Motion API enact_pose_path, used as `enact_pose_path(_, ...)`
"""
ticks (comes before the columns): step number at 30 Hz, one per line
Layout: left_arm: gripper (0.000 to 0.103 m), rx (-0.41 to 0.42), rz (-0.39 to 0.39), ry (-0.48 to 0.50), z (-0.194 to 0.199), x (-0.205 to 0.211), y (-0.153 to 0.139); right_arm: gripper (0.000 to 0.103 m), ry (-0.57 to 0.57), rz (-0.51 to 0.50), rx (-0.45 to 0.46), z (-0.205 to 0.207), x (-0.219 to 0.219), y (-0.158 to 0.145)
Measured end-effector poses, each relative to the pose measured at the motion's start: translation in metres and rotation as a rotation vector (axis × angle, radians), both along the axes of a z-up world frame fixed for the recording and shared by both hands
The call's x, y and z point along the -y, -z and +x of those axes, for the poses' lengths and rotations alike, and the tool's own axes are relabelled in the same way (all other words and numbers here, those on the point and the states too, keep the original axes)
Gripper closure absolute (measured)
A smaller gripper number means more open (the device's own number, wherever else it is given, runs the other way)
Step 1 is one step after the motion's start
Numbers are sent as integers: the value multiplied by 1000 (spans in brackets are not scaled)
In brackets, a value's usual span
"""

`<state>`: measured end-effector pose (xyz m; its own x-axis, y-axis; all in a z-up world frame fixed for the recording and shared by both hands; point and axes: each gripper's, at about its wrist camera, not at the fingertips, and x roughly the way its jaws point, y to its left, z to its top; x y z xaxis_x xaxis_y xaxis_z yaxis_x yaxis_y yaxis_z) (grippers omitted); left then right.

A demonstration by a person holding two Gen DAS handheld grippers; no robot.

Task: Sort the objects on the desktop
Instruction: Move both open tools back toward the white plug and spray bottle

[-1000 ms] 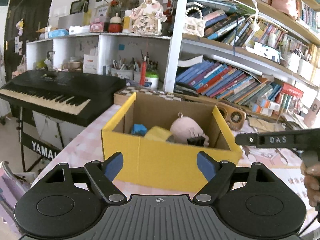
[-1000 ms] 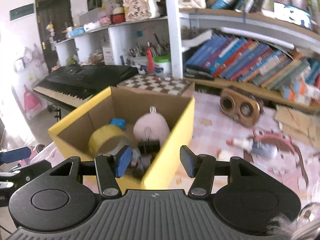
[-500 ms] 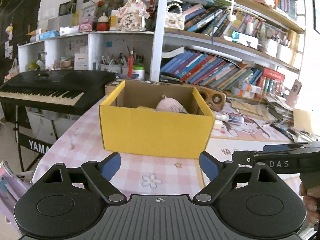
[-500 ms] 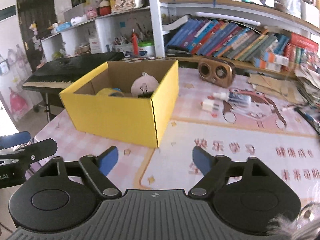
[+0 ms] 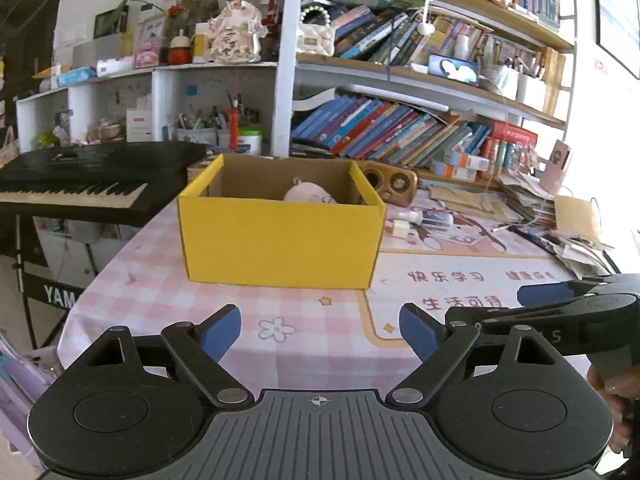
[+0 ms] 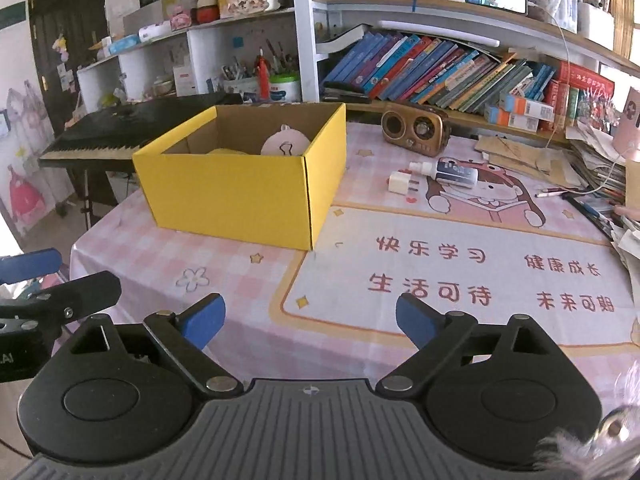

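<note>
Both grippers, the left gripper point(image 5: 320, 330) and right gripper point(image 6: 310, 316), are hanging released and empty, the right's jaws having just been opening, facing the yellow cardboard box point(image 6: 244, 184) holding sorted items.

The pink desk mat point(image 6: 460, 240) carries red Chinese characters in two rows: 快乐学习 and 健康成长 above, 生活可待 and 未来可期 below. In the left wrist view only 快乐学习 and 生活可待 read clearly. The keyboard stand point(image 5: 56, 296) beside the table's left edge shows white letters "YAM", the rest cut off. The other gripper's black body point(image 5: 560, 332) shows a pale "S". Book spines and box labels on the shelves are too small to read.
</note>
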<state>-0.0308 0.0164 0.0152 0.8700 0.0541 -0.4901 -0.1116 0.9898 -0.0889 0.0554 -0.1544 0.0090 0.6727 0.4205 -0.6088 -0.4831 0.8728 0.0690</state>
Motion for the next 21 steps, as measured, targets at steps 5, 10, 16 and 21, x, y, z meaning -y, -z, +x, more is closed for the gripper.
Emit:
enact_pose_path(5, 14, -6, -9, 29, 1, 6, 3, 7, 31, -10, -7, -5, 9, 1)
enact_pose_path(10, 14, -23, -18, 68, 7, 13, 7, 5, 58, -27, -23, -8, 16, 5)
enact_pose_path(16, 14, -31, -8, 126, 19, 25, 10, 5, 105, -33, -46, -5, 28, 11)
enact_pose_path(21, 14, -36, -10, 167, 33, 34, 10, 5, 142, -37, -50, 0, 38, 12)
